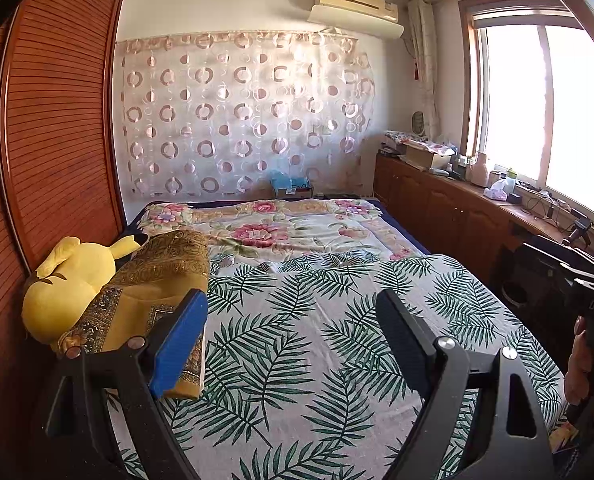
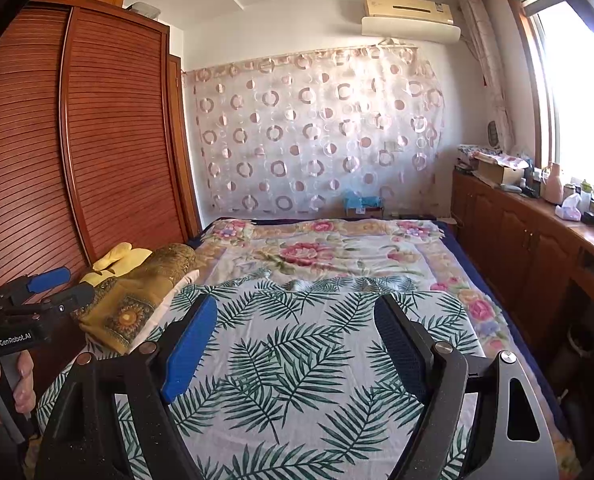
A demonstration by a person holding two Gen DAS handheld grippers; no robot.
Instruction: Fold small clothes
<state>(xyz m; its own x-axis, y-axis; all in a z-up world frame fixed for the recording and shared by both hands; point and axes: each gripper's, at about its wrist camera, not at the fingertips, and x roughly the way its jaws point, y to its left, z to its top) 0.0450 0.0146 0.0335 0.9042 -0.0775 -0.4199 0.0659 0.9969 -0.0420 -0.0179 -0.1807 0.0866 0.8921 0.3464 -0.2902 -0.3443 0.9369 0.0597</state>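
**Both grippers wide open over the palm-leaf cloth, no small garment between them**

The palm-leaf cloth [image 1: 317, 340] lies spread flat on the near half of the bed, its far edge overlapping a floral quilt [image 1: 281, 228]. Which piece is the small clothing to fold cannot be told; nothing else lies loose on the cloth. The left gripper [image 1: 293, 340] hangs above it with jaws spread wide and nothing between them, and the right gripper [image 2: 297, 344] is likewise open and empty over the same cloth.

At the bed's left edge sits an ochre patterned cushion [image 1: 161, 280] with a yellow plush toy [image 1: 69, 280] against it, next to the slatted wardrobe [image 1: 57, 120]. The left view shows the toy almost whole; the right view shows only its ears behind the cushion. The right view alone shows the left gripper from outside, held by a hand [image 2: 17, 380] at the frame's left edge. The left view catches the right tool's body and fingers [image 1: 581, 364] at its right edge
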